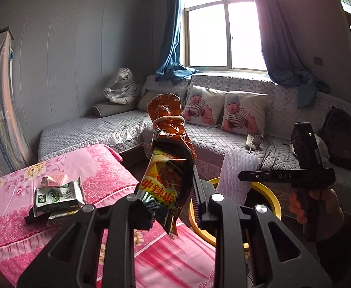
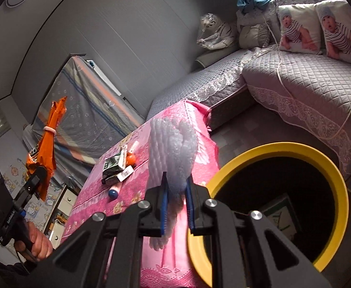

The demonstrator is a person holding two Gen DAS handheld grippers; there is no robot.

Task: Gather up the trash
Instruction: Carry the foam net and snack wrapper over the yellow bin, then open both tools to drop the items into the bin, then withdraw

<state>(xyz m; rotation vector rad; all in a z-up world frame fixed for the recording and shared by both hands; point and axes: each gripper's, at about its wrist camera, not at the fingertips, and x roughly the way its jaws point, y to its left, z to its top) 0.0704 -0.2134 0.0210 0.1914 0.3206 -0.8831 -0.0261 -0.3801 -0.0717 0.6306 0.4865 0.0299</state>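
Holding: my left gripper (image 1: 173, 206) clamps the orange snack bag (image 1: 168, 158); my right gripper (image 2: 176, 206) clamps white foam netting (image 2: 173, 148) beside the yellow-rimmed bin (image 2: 338, 180).

Domestic living room, lived-in. Evidence: L-shaped sofa (image 1: 223, 141) under grey quilted, lace-edged covers; two cushions printed with baby photos (image 1: 243, 114); plush white tiger (image 1: 123, 87) wrapped in plastic in the corner; window (image 1: 223, 24) with blue curtains (image 1: 173, 36); low table under a pink floral cloth (image 1: 103, 168); charger cable (image 2: 283, 72) trailing across the seat.
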